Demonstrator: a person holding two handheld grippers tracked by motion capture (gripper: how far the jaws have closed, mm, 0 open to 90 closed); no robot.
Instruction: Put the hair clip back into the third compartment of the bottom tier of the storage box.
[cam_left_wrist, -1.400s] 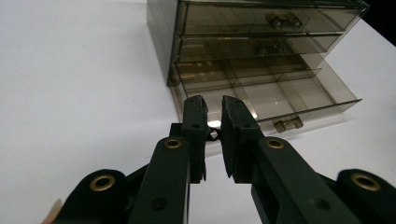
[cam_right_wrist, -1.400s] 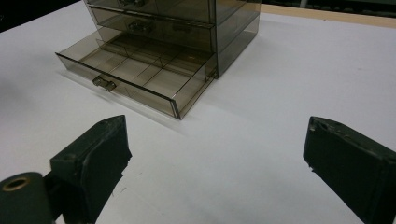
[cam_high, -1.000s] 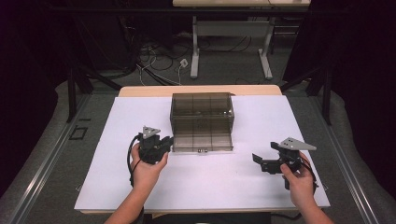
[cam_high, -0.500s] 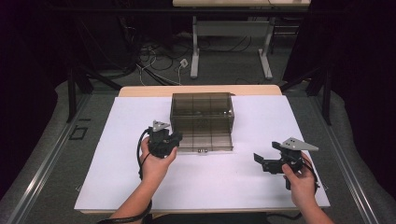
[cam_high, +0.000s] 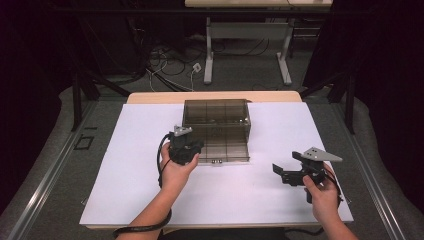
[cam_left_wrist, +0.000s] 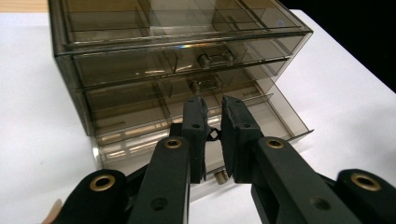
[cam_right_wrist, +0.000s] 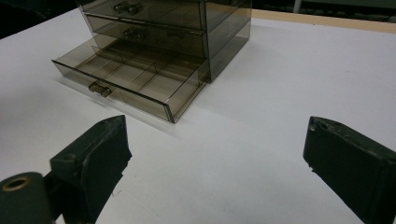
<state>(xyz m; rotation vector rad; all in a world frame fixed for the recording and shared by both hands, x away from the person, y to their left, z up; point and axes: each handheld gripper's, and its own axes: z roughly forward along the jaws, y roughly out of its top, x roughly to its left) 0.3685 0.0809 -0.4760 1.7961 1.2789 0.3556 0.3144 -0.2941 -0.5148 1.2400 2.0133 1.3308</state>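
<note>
Drawer unit (cam_high: 216, 127): smoky clear plastic, mid-bench, bottom drawer (cam_right_wrist: 133, 79) pulled out.
Left gripper (cam_left_wrist: 213, 135): over the open drawer, jaws nearly together, pinching a small black item.
Right gripper (cam_high: 280, 172): well apart to the right, jaws wide, holding nothing.

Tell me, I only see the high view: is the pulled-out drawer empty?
Observer: In the right gripper view the bottom drawer shows dividers and nothing in its compartments.
Operator: Is my left tool holding something?
Observer: The left tool has its jaws nearly together, with a tiny dark thing between them; I cannot tell what it is.
Operator: And the right one?
Observer: The right tool is wide open, with nothing between its jaws.
</note>
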